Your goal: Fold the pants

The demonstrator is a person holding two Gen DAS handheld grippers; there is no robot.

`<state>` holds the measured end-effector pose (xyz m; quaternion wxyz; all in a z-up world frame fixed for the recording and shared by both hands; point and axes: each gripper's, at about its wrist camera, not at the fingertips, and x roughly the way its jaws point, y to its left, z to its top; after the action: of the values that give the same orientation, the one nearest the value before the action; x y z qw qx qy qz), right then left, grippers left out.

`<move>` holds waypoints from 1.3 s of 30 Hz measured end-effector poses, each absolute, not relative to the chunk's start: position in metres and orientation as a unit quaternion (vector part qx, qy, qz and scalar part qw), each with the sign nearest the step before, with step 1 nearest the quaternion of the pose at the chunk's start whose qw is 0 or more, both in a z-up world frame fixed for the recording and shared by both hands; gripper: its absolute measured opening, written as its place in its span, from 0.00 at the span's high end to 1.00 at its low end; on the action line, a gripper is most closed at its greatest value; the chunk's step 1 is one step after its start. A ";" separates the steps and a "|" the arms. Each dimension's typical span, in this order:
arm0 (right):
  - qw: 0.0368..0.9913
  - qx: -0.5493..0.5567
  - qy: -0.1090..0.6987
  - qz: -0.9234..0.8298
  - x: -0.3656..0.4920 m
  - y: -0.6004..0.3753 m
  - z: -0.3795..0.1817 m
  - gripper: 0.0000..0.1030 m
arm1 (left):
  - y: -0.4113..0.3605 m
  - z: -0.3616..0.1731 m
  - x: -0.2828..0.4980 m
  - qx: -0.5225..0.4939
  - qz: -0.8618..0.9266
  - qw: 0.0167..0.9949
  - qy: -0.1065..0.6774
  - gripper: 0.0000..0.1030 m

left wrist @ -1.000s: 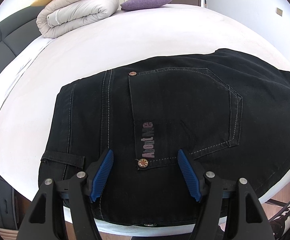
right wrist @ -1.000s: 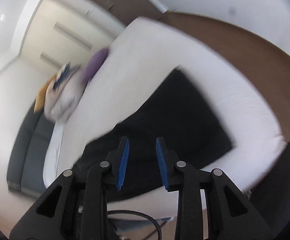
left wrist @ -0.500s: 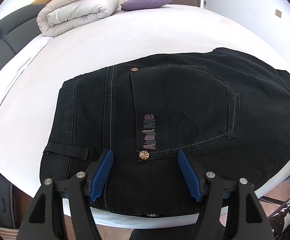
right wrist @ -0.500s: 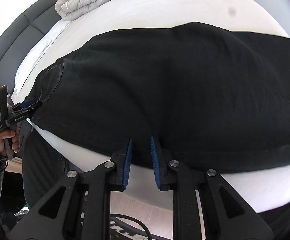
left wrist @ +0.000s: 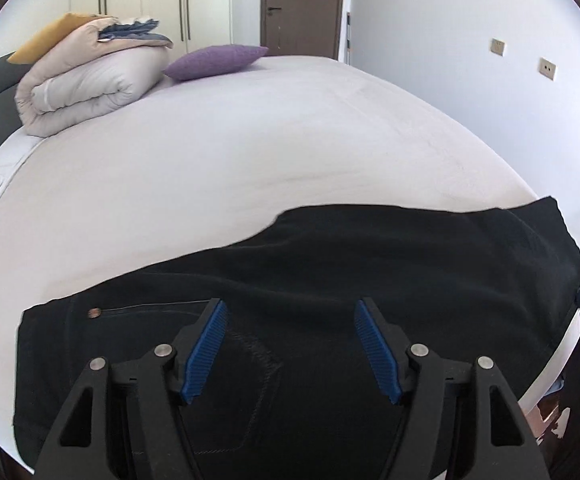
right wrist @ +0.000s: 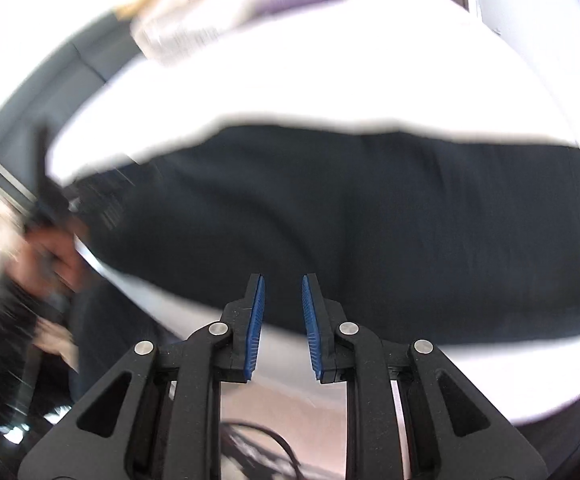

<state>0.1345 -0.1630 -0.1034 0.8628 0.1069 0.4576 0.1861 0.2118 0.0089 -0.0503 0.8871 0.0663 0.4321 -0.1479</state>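
The black jeans [left wrist: 330, 280] lie flat along the near edge of the bed [left wrist: 249, 152], their long axis running with that edge: waistband and rivet toward the headboard end, hems toward the foot corner. The left gripper [left wrist: 287, 346] hangs above the seat with jaws wide, nothing between them. It now views the legs rather than the back pocket. The right gripper [right wrist: 282, 326], its jaws having narrowed, stands slightly parted and empty at the jeans' near edge, having shifted toward the hems.
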 end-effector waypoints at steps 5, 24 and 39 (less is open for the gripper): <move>0.814 0.249 0.459 0.254 0.210 -0.157 -0.128 0.92 | 0.001 -0.103 0.214 0.073 -0.129 0.872 0.467 0.36; 0.780 0.531 0.294 -0.153 0.147 -0.459 -0.192 1.00 | 0.004 -0.107 0.188 0.066 -0.120 0.881 0.454 0.35; 0.771 0.438 0.451 0.103 0.205 -0.241 -0.222 1.00 | -0.016 -0.101 0.158 0.037 -0.123 0.882 0.453 0.36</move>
<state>0.2049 -0.2410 -0.2216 0.7709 0.4376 0.4514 0.1026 0.1585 -0.0165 -0.1006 0.8824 0.0374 0.4526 -0.1233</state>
